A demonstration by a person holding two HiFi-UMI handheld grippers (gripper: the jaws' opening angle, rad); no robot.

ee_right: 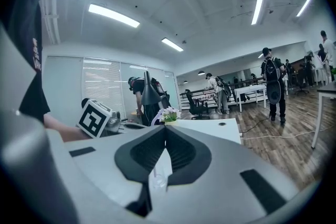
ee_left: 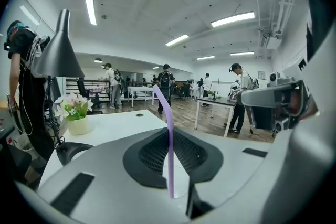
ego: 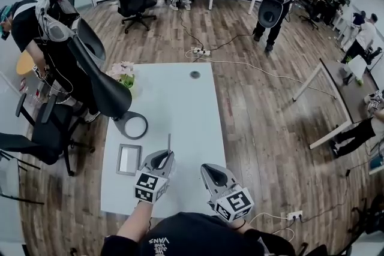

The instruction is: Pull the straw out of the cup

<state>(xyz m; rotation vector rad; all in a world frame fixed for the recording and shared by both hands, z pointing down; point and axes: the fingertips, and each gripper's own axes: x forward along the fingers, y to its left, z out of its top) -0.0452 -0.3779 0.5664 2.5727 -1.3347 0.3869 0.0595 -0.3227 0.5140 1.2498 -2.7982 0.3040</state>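
Pinching the straw (ee_left: 169, 155) upright between the fingers (ee_left: 147, 157) of the left gripper (ego: 164, 157), long axis running 12 to 6, bent top leaning toward 11. Clamping the cup (ee_right: 158, 180) in the right gripper (ee_right: 165, 132), at about 4 o'clock from the straw in the head view. Judging by the bare lower tip, probably clear of the cup.

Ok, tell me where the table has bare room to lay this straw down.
Bare: the table's middle and right side, from the cable hole down towards the near edge. Crowded: the left edge, with flower pot, lamp base and grey frame.
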